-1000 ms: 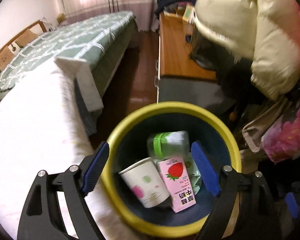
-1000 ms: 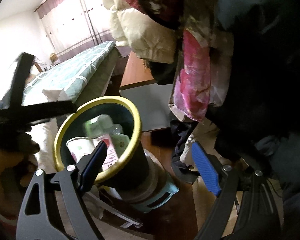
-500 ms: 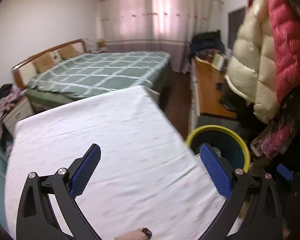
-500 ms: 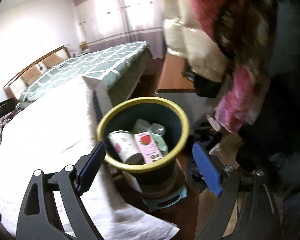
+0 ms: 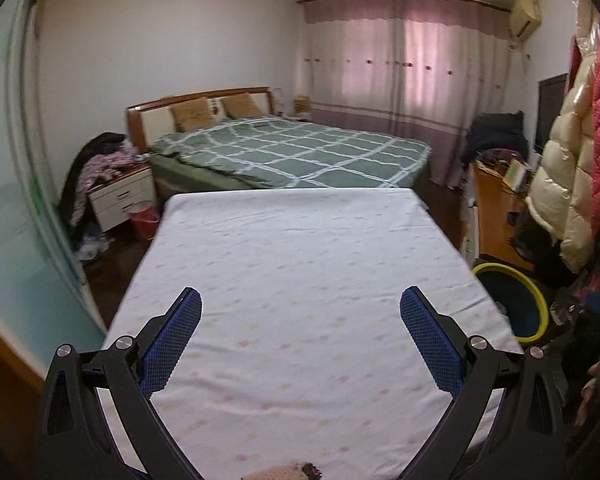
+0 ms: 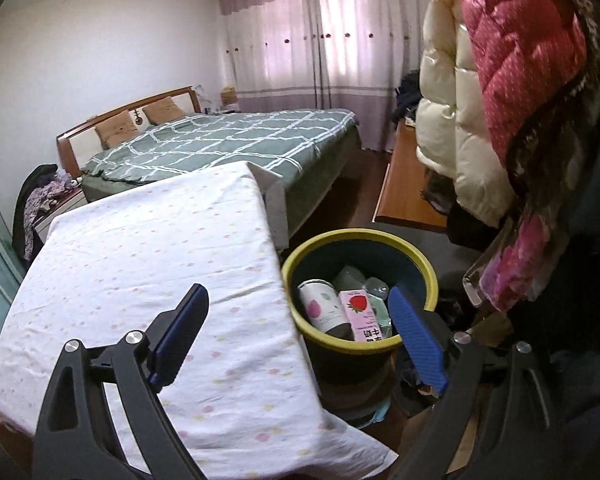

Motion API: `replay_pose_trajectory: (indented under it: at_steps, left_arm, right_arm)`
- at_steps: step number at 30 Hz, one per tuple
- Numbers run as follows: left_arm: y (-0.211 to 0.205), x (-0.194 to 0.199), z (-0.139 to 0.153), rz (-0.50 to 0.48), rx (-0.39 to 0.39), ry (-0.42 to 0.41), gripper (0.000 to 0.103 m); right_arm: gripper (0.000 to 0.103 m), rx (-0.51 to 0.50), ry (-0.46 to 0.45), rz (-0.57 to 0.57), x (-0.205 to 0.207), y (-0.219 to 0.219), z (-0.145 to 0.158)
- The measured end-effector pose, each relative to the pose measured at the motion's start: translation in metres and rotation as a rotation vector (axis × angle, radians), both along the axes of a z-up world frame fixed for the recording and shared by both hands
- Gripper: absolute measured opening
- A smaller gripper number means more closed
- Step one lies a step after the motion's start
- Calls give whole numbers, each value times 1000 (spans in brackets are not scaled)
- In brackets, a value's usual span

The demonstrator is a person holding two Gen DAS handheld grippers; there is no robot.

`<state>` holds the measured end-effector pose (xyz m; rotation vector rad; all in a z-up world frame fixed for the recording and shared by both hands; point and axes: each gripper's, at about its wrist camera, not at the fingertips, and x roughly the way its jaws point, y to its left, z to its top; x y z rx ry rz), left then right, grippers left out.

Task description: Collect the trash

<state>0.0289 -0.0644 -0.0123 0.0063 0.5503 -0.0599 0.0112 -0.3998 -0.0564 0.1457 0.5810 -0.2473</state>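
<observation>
Our left hand-held gripper hangs wide and empty over the bare worktop; the right hand-held gripper is opening, nothing between. Cup and carton lie in the bin. Best we scan the sheet before reaching.

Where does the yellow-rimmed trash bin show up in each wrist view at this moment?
Left wrist view: the trash bin sits at the right edge, past the right side of the white-covered table, partly cut off by it.
Right wrist view: the bin is low and right of centre, with a cup and a strawberry carton inside.
Shared landmark: the green checked bed behind the table.
</observation>
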Motion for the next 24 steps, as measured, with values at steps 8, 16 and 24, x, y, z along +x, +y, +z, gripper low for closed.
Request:
replay_pose_trajectory:
  at_steps: [8, 16, 24]
  left_arm:
    - [47, -27, -16, 58, -24, 7, 98]
    - [45, -28, -17, 56, -35, 10, 98]
    - [41, -30, -16, 53, -31, 16, 98]
  right_arm:
    - [87, -31, -21, 27, -9, 25, 9]
    - [88, -46, -26, 57, -6, 39, 13]
    - [88, -32, -21, 57, -7, 37, 10]
